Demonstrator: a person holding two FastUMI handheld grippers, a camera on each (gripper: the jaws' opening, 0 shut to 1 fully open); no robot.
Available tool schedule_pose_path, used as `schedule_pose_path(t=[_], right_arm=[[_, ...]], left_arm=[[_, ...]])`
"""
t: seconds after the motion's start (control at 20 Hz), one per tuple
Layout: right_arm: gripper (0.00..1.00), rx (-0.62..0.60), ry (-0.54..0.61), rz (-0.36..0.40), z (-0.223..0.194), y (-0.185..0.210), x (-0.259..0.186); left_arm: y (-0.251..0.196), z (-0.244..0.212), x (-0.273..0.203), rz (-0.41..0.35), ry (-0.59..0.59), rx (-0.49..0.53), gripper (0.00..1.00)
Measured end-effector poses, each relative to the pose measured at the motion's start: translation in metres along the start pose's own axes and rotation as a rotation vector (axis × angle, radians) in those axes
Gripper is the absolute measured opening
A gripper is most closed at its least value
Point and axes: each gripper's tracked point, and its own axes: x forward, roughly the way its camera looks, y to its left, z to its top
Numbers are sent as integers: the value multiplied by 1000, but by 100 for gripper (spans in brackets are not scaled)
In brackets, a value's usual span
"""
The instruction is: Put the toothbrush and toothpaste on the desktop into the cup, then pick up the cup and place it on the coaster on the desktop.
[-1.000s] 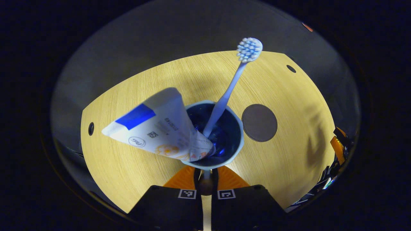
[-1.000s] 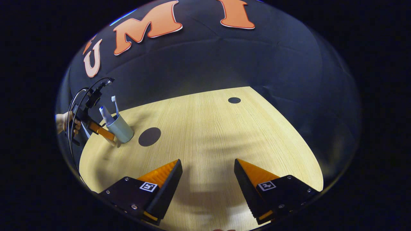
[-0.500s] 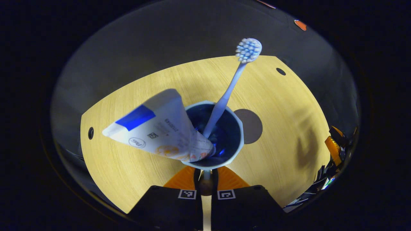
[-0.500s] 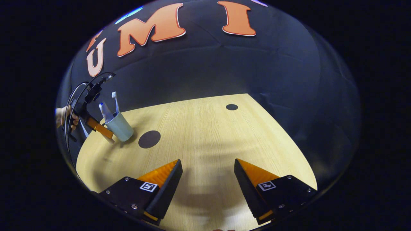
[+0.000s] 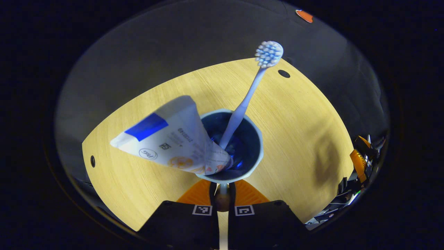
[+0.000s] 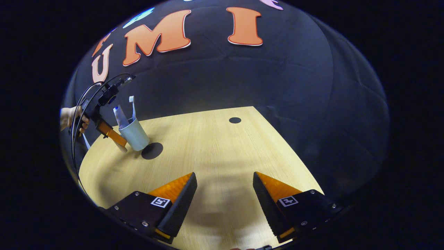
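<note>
I hold the cup (image 5: 257,152) in the left hand-held gripper (image 5: 222,194), its two fingers pinched together on the near rim wall, so the cup hangs from one side and tips a little. That rim pinch leaves the mouth clear for the contents. The toothbrush (image 5: 255,81) stands in the cup with its bristle head up and leaning away from me. The toothpaste (image 5: 166,139) sits cap-down in it, with the flat end sticking out over the rim to the left.

In the right gripper view the cup (image 6: 135,133) is tilted just over the near edge of the coaster (image 6: 152,151). I cannot tell whether its base touches the bench (image 6: 215,146) or the coaster. By my judgement it needs to be centred and levelled before release, since the tall contents make it top-heavy.

The right hand-held gripper (image 6: 224,194) hovers with fingers spread wide, holding nothing, well apart from the cup. Nothing stands between the cup and the coaster. A dark round hole (image 6: 235,120) lies far off.
</note>
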Motion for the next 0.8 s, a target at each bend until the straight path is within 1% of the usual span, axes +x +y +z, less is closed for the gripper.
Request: schedule_pose_path(t=[0.1,0.25,0.35,0.7,0.8], right_arm=[[98,8,6,-14,-4,-10,-2],[98,34,16,-26,-12,-20,-5],[98,49,18,-21,-12,-21,-6],[98,37,15,-1,-10,-17,-5],[98,32,13,3,-11,-14,-6]], left_arm=[[-4,1,11,-7,9,7,9],[-7,1,12,-2,24,19,9],[-9,-1,13,2,36,19,9],[-18,4,15,30,62,23,10],[-12,-1,10,29,69,31,10]])
